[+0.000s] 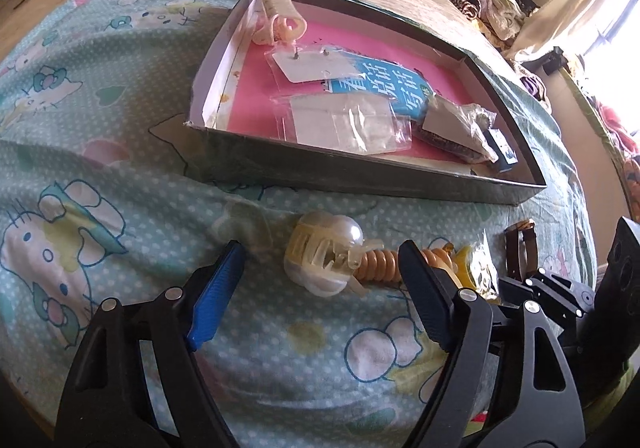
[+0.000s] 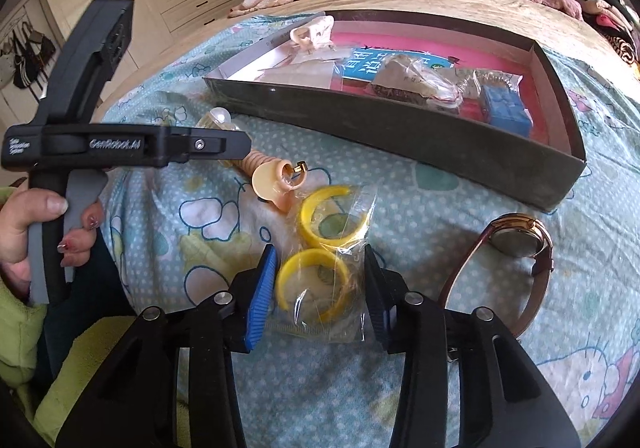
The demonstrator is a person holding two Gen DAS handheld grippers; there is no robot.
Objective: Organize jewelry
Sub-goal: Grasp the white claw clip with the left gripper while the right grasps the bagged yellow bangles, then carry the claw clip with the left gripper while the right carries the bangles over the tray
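Clear bag of yellow hoop earrings (image 2: 324, 272) lay low centre of the right wrist view on the printed bedsheet (image 2: 460, 400), between the right gripper's (image 2: 320, 288) parted jaws, whose pads flanked it without visibly pressing; it looked light, crinkly and slippery, best pinched across the film at the lower hoop. In the left wrist view the pale hair claw clip (image 1: 324, 260) sat lower centre inside the left gripper's (image 1: 320, 280) wide-apart jaws, untouched; stiff, brittle-looking plastic, likely best taken across its domed body. Beyond lay the watch (image 2: 516, 244) at right and the shallow box (image 2: 400, 128) across the upper frame, already holding packets.
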